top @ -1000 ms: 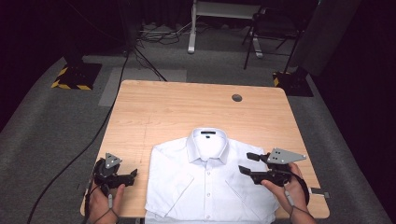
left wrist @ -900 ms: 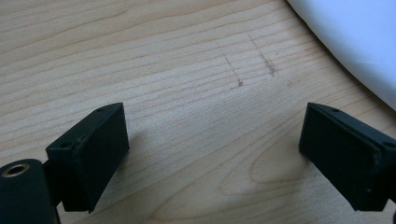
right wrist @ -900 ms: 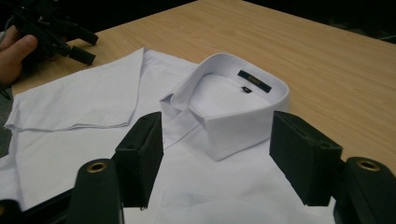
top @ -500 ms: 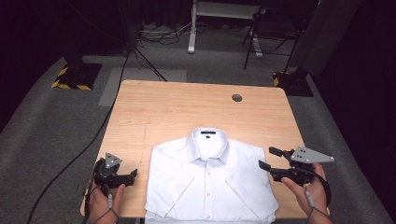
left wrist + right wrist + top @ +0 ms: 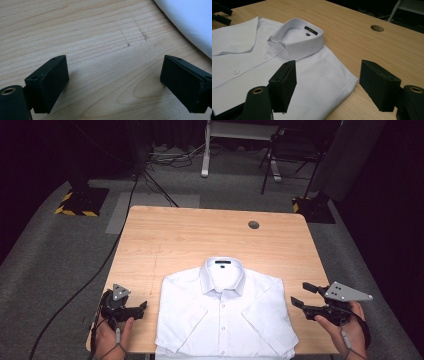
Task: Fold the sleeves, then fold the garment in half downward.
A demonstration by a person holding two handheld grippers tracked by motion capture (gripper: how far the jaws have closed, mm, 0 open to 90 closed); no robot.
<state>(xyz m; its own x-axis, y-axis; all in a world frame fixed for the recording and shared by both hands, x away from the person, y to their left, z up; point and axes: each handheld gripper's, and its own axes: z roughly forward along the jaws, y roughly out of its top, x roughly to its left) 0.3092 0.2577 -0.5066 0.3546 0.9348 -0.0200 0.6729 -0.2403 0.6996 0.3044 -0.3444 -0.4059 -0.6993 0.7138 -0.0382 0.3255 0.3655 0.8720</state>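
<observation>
A white button-up shirt (image 5: 225, 312) lies folded on the wooden table (image 5: 200, 235), collar toward the far side, near the front edge. My left gripper (image 5: 141, 310) rests low at the front left, a little off the shirt's left side, open over bare wood (image 5: 115, 70); the shirt's edge (image 5: 190, 22) shows at the upper right of that view. My right gripper (image 5: 301, 294) hovers beside the shirt's right side near the table's right edge. Its jaws have just been opening, and they are open with nothing gripped (image 5: 328, 75); beyond them lie the shirt's shoulder and collar (image 5: 302, 37).
A round cable hole (image 5: 253, 224) sits in the table's far right part. Beyond the table are grey carpet, trailing cables, a yellow-and-black striped base (image 5: 77, 210) and desk and chair legs (image 5: 272, 165). The far half of the table is bare wood.
My right gripper has drawn away to the right, from over the shirt's right sleeve to beside the table's right edge. The left gripper and the shirt have stayed where they were.
</observation>
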